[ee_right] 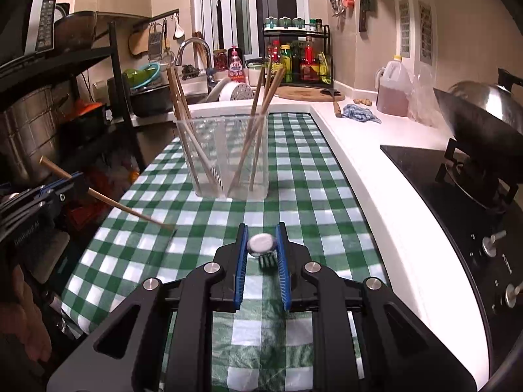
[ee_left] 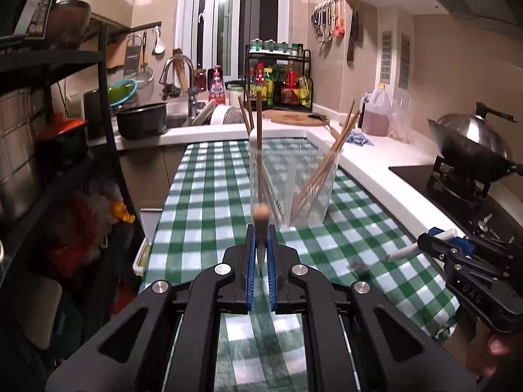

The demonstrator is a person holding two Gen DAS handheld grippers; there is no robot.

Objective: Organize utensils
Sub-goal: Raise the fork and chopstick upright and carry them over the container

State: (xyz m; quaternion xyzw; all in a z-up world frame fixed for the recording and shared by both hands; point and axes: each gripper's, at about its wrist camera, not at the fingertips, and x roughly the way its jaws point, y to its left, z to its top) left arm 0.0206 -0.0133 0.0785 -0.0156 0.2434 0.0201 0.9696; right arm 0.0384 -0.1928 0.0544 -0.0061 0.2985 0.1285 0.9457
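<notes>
A clear plastic holder point(ee_left: 295, 186) with two compartments stands on the checked cloth and holds several wooden chopsticks; it also shows in the right wrist view point(ee_right: 228, 156). My left gripper point(ee_left: 261, 232) is shut on a wooden chopstick point(ee_left: 260, 214) seen end-on, short of the holder. In the right wrist view that chopstick point(ee_right: 108, 201) slants down with its tip near the cloth. My right gripper point(ee_right: 261, 232) is shut on a white-handled utensil point(ee_right: 260, 243) with dark bristles below. It shows at the right of the left wrist view point(ee_left: 425, 245).
The green-and-white checked cloth point(ee_right: 304, 176) covers a narrow table. A white counter point(ee_right: 366, 150) runs along the right with a stove and wok point(ee_right: 483, 121). A black shelf rack point(ee_left: 65, 98) stands at the left. A sink, a bottle rack and a cutting board lie behind.
</notes>
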